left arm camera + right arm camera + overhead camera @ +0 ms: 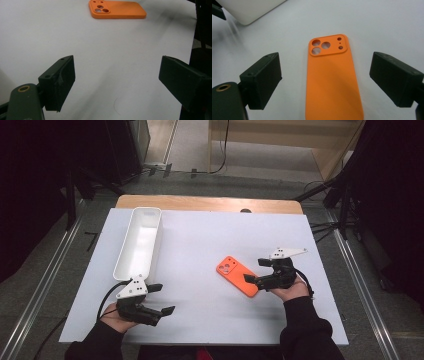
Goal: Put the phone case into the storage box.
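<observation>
High view first: we see the orange phone case (237,276) lying flat, camera cutouts up, on the white table (200,320). Our right gripper (259,270) sits just beside the case, at its end toward the person, with its jaws spread wide and the case's end between the tips, nothing pinched yet. Our left gripper (162,298) rests well apart from the case, toward the table's left front corner, jaws likewise spread and empty; we judge it is parked there to leave room. A long white tray (131,265) lies beyond it, also well away from the case, probably where the case should go.

Left gripper view: we look across bare table between two parted jaws, and the case (117,10) lies far ahead, untouched.

Right gripper view: the case (332,82) runs lengthwise straight between the open jaws, neither pad touching its edges. We take this alignment as preparation for closing on its long sides. A corner of the tray (249,10) shows beyond the case.
</observation>
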A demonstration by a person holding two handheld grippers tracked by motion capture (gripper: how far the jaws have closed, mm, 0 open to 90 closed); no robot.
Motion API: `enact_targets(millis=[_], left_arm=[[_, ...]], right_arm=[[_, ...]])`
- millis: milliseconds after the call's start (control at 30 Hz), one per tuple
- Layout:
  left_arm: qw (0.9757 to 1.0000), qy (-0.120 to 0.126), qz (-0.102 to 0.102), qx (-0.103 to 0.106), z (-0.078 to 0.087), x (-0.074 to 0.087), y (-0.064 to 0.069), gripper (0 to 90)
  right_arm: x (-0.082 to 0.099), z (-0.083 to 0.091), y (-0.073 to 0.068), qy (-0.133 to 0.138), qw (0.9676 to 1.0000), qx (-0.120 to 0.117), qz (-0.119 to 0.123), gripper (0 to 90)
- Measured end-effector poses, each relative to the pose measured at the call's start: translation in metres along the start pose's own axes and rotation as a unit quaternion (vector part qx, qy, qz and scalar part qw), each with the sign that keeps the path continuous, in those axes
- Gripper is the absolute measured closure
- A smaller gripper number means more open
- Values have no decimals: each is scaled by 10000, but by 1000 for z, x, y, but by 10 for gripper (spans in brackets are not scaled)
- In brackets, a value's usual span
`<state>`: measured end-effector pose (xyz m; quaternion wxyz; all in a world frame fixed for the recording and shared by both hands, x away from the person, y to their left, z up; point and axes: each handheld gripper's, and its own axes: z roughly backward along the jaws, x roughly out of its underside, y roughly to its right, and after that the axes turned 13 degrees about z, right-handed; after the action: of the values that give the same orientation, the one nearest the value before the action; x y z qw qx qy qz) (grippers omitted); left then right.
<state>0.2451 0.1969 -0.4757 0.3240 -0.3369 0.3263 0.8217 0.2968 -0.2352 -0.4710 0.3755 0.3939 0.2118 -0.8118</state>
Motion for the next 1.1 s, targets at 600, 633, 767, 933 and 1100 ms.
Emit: enact_targets(millis=[600, 633, 767, 933, 1100], left_arm=[[10000, -3, 0, 6, 0, 0, 0, 137], [10000, -3, 0, 6, 0, 0, 0, 137], [10000, 0, 13, -3, 0, 0, 0, 137], [10000, 6, 17, 7, 1, 0, 0, 137], [10000, 18, 22, 12, 1, 1, 0, 137]], right_arm=[[-18, -25, 1, -131, 9999, -3, 66, 94], [-18, -25, 1, -131, 9999, -3, 66, 94], [-23, -33, 0, -146, 9998, -22, 130, 94], [-25, -37, -1, -150, 9997, -58, 157, 94], [-24, -38, 0, -243, 9997, -66, 79, 94]])
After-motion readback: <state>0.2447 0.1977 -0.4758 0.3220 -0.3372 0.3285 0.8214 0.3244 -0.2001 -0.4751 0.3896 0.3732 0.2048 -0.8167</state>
